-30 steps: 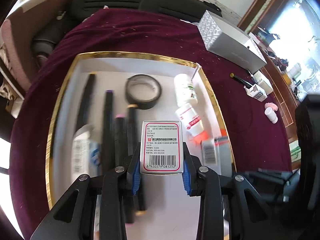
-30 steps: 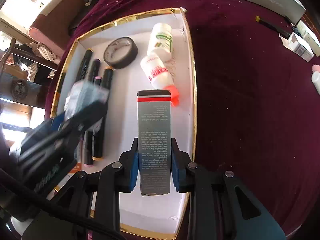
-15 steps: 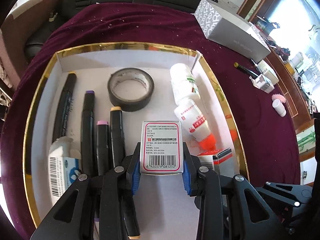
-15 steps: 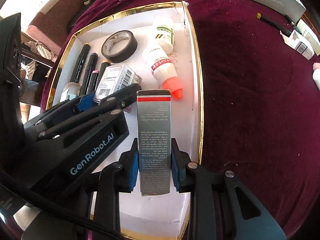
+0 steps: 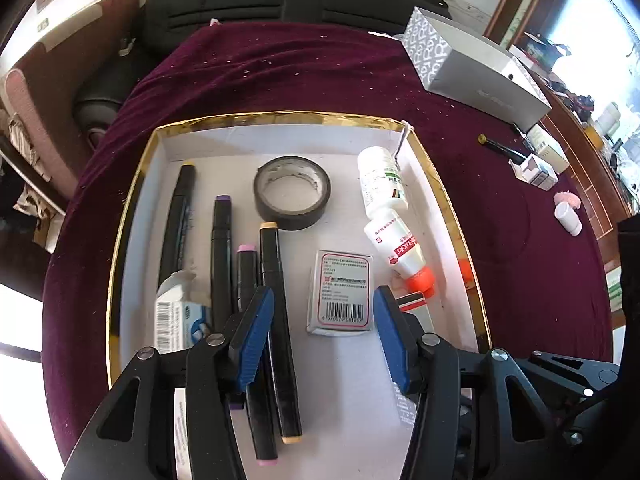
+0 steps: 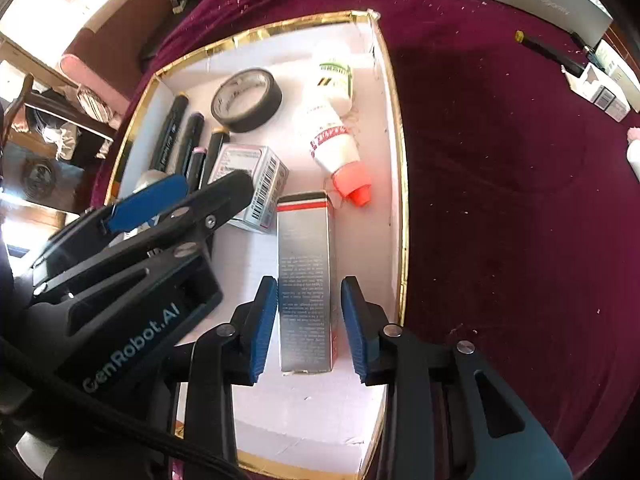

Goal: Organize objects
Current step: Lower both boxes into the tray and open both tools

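Left wrist view looks down on the left tongs [image 5: 324,336], whose blue pads stand apart and are opening; the small barcode box [image 5: 341,293] lies flat on the white floor of the gold-rimmed tray [image 5: 448,208] between them, with clear gaps on both sides, so neither pad presses on it. Just left of that box lie four markers [image 5: 276,320] side by side, the nearest one passing under the left pad. A white and blue carton [image 5: 176,312] sits at the tray's left side near the markers' lower ends. Beyond the box lies a roll of black tape [image 5: 293,192], and to the right two white bottles [image 5: 382,178] lie end to end, the nearer one with an orange cap [image 5: 420,280]. The tray rests on a maroon cloth [image 5: 280,72] over the tabletop; a grey box [image 5: 476,72] stands well apart at the far right.

Right wrist view shows the right tongs [image 6: 308,324] with jaws also opening; the tall silver box [image 6: 305,280] with a red and black band at its far end lies lengthwise on the tray floor between the pads, a narrow gap showing on each side. It lies close to the tray's right wall, its far end just beside the orange cap. The left tongs reach in from the left over the barcode box
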`<state>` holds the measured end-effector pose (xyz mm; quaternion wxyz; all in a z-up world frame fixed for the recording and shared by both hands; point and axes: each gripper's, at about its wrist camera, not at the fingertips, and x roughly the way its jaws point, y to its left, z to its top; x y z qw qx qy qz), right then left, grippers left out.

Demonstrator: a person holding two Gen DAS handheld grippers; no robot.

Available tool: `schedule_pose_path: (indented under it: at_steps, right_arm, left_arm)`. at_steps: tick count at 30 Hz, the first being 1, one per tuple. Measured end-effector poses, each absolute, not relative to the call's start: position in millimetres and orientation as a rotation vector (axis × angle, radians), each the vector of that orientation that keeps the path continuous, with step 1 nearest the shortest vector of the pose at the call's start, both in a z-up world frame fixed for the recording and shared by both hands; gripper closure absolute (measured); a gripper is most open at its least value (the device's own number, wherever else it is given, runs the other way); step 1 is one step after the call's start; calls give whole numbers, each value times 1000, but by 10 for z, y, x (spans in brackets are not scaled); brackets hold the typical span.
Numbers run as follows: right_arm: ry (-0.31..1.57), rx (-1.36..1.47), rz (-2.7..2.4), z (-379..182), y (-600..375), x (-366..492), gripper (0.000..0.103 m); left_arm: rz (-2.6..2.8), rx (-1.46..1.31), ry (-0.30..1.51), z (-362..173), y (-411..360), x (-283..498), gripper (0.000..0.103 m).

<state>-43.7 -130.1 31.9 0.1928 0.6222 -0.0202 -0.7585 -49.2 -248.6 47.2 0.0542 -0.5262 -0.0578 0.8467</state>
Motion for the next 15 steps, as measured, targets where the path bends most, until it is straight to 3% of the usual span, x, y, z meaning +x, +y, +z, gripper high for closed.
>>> schedule_pose_path:
  at_steps: [5, 15]
  right_arm:
    - [-107, 1683, -2171, 465, -1242, -418, 61]
    - [-193, 1657, -2232, 617, -940, -324, 60]
  left_arm:
    - [2611, -1578, -168, 635, -2502, -417, 58]
    - [2724, -1498, -99, 991, -2517, -259, 57]
